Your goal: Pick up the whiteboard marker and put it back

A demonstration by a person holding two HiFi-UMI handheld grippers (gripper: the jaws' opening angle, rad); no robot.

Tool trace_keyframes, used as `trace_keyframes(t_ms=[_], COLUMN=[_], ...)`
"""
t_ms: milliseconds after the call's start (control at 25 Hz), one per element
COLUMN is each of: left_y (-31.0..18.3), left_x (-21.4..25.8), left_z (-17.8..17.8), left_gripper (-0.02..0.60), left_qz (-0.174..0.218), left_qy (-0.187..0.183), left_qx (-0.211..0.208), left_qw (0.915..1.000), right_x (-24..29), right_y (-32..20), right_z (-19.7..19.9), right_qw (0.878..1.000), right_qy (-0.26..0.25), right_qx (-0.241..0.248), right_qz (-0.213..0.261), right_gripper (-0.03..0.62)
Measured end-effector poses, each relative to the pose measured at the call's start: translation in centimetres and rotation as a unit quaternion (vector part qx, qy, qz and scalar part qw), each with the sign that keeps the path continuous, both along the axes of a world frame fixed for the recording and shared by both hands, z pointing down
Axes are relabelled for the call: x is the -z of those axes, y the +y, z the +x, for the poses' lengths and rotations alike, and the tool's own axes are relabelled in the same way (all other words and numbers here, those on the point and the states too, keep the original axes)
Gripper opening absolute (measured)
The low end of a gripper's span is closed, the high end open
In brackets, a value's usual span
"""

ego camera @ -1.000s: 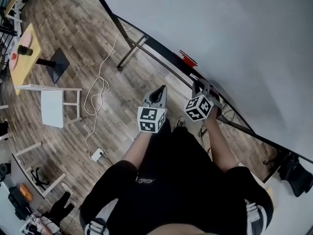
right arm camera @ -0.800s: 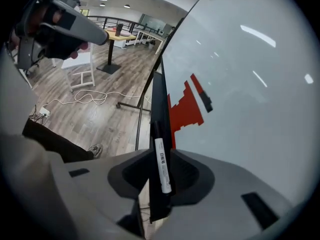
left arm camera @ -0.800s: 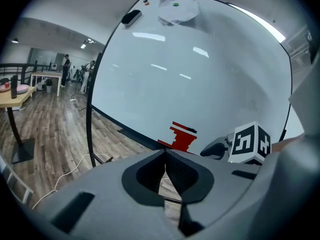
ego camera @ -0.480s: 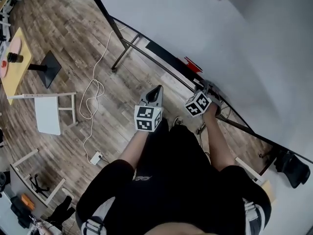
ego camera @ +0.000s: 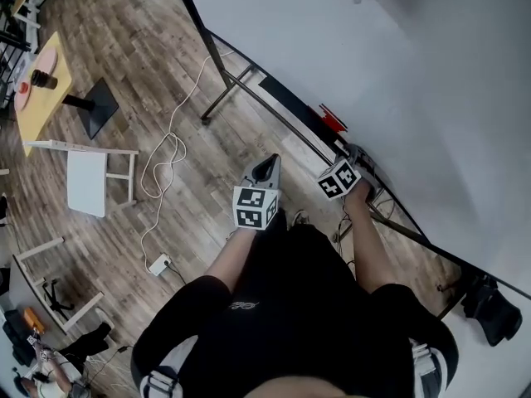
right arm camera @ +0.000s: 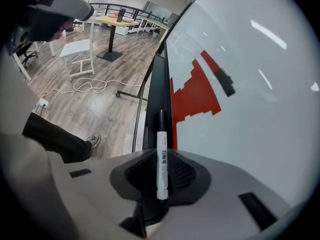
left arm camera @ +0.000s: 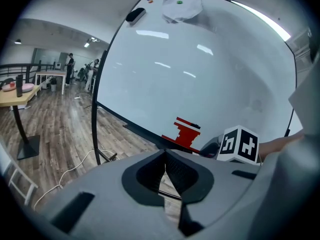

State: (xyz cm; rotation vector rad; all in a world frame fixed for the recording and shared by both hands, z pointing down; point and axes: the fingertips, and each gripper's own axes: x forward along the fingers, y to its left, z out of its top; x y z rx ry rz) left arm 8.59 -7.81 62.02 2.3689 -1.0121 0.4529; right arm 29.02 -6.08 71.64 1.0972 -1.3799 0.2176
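A white whiteboard marker (right arm camera: 161, 136) with a black cap lies lengthwise between the pads of my right gripper (right arm camera: 161, 154), its cap out over the black tray (right arm camera: 154, 104) at the foot of the whiteboard (right arm camera: 250, 84). The jaws are closing and stand slightly apart from the marker. A red stepped drawing (right arm camera: 195, 94) is on the board beside it. In the head view my right gripper (ego camera: 355, 152) points down at the tray. My left gripper (ego camera: 270, 164) hangs to its left over the floor, its tips (left arm camera: 165, 153) together and empty.
A white cable (ego camera: 166, 164) runs across the wooden floor to a power strip (ego camera: 158, 264). A white stool (ego camera: 87, 181) and a yellow table (ego camera: 37, 89) stand at the left. The board's metal stand (ego camera: 232, 89) reaches onto the floor. An eraser (left arm camera: 135, 15) sits on the board's top.
My right gripper has sunk toward the tray at the board's foot. The left gripper has shifted only a little.
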Motion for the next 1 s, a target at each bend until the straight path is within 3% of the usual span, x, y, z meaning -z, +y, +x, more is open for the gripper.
trace_keyframes(t_ms=[240, 480, 600, 760, 1000], left_y=[1.4, 4.1, 6.0, 8.7, 13.0], left_x=[1.6, 4.4, 5.7, 7.3, 10.9], left_z=[0.5, 2.4, 3.4, 4.4, 5.3], left_gripper=[0.007, 0.008, 0.006, 0.008, 0.006], left_qz=[0.026, 0.057, 0.078, 0.104, 0.129], left_qy=[-0.013, -0.01, -0.009, -0.006, 0.032], left_qx=[0.017, 0.027, 0.028, 0.039, 0.066], left_qw=[0.9994, 0.998, 0.9965, 0.9938, 0.989], right_x=[3.5, 8.6, 11.3, 15.0, 20.0], right_y=[0.2, 3.0, 4.9, 7.8, 12.3], right_z=[-1.4, -4.3, -5.1, -5.1, -5.5], right_qw=[0.996, 0.979, 0.961, 0.938, 0.885], right_qy=[-0.048, -0.128, -0.192, -0.226, -0.325], right_qx=[0.015, 0.036, 0.028, 0.044, 0.048], right_qz=[0.077, 0.154, 0.195, 0.258, 0.332], right_gripper=[0.054, 0.054, 0.054, 0.054, 0.054])
